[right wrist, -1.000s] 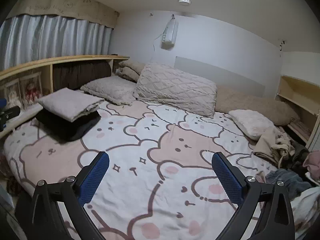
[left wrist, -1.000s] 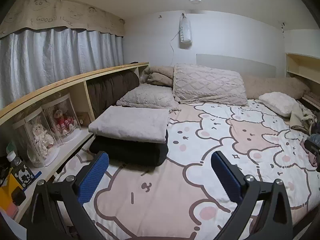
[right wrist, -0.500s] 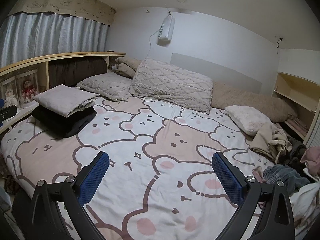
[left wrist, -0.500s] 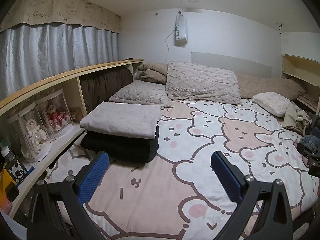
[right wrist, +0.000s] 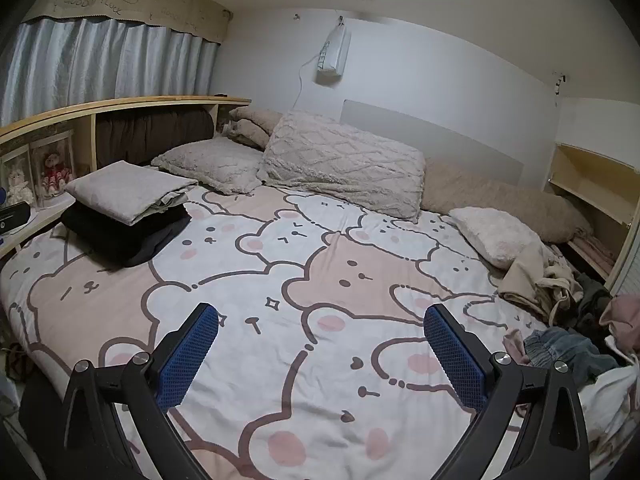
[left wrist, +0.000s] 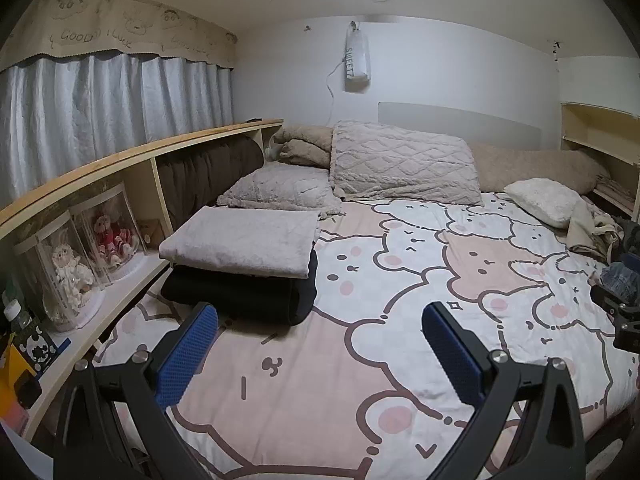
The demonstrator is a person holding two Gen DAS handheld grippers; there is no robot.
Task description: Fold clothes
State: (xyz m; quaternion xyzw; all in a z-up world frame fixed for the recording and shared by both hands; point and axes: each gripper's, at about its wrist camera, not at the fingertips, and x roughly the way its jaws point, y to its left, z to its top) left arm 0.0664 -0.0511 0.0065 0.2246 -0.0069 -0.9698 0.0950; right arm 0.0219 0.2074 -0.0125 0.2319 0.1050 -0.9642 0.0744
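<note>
A folded grey garment [left wrist: 244, 240] lies on a folded black garment [left wrist: 240, 296] at the left side of the bed; the stack also shows in the right wrist view [right wrist: 124, 196]. A heap of unfolded clothes [right wrist: 560, 308] lies at the bed's right edge: a beige piece [right wrist: 532, 276], a denim piece [right wrist: 568, 352] and a pink one [right wrist: 624, 320]. My left gripper [left wrist: 320, 320] is open and empty above the bed's near part. My right gripper [right wrist: 320, 320] is open and empty above the bed's middle.
The bear-print bedspread [right wrist: 320, 264] covers the bed. Pillows [right wrist: 344, 160] line the far wall. A wooden shelf [left wrist: 120, 168] with boxed dolls [left wrist: 92, 248] runs along the left. A second shelf [right wrist: 592, 192] stands at the far right.
Both grippers have drawn back and up from the bed, so more of it shows. Both stayed open and empty. The clothes have not moved.
</note>
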